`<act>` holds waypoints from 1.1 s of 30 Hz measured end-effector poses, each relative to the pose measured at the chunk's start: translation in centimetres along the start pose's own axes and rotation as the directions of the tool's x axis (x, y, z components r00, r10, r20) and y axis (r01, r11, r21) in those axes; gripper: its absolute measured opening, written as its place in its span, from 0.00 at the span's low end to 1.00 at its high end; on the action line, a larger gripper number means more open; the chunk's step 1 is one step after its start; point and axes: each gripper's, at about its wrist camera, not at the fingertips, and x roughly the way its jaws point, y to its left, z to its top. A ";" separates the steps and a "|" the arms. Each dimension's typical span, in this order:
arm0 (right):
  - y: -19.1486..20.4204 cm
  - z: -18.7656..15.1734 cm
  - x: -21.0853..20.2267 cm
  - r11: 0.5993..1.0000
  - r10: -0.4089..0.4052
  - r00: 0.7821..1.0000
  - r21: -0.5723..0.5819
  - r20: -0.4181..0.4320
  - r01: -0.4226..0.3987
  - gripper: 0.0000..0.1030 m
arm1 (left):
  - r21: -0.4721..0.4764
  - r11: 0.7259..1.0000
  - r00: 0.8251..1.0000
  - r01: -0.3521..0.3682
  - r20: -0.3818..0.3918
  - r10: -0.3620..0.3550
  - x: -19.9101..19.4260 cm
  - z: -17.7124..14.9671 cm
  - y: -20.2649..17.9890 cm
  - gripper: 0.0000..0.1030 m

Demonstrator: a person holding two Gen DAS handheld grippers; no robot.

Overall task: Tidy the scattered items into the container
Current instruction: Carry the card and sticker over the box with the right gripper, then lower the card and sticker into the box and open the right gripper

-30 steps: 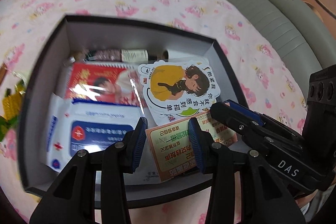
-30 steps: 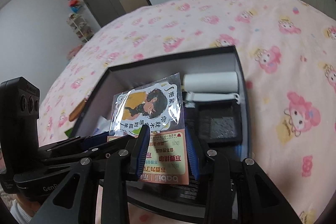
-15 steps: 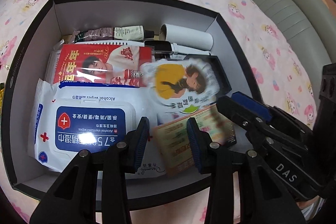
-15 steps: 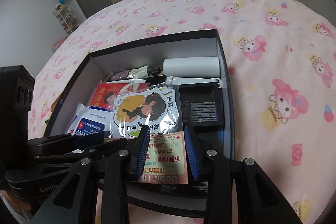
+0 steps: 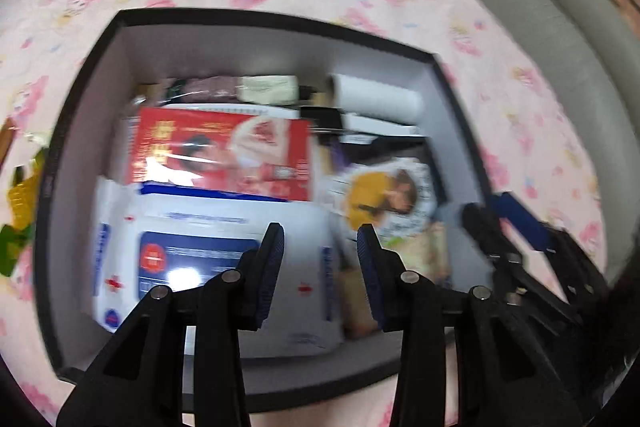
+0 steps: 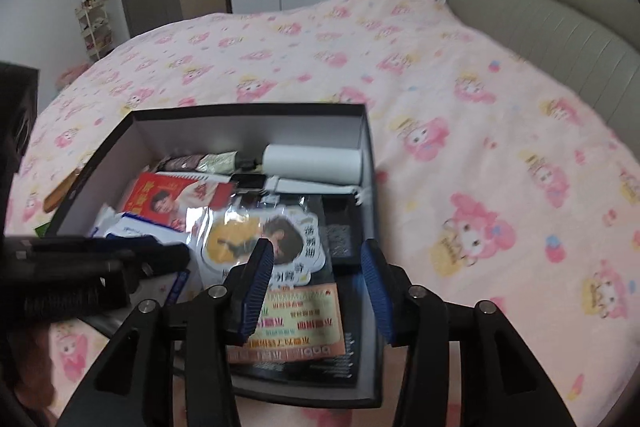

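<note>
Black box (image 6: 370, 163), lower centre; right hand-held gripper (image 6: 318, 285) just widening, card packet (image 6: 296, 319) freed; left hand-held gripper (image 5: 320, 267) part-open, empty; risk: packet overhangs near wall, could slip out.

Bedspread (image 6: 460, 155): pale pink w/ pink-yellow cartoon print. Box (image 6: 248, 125): black outside, grey inside. Wipes pack (image 5: 208, 259): white w/ blue label. Red packet (image 5: 224, 155). Sticker (image 6: 260, 239): yellow, white edge.
</note>
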 end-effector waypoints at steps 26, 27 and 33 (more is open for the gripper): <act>-0.2 -0.1 1.8 0.979 0.199 0.974 0.064 -0.105 -0.193 0.43 | -0.141 0.975 0.986 0.169 0.031 -0.167 -0.3 0.5 1.2 0.38; -0.3 -0.2 2.0 0.975 0.214 0.971 0.078 -0.110 -0.206 0.43 | -0.124 0.985 0.993 0.120 0.033 -0.117 -0.6 0.5 0.9 0.37; -0.7 -0.2 1.8 0.977 0.196 0.976 0.107 -0.097 -0.186 0.44 | -0.017 0.987 0.987 -0.159 0.019 0.160 0.0 0.7 -0.4 0.32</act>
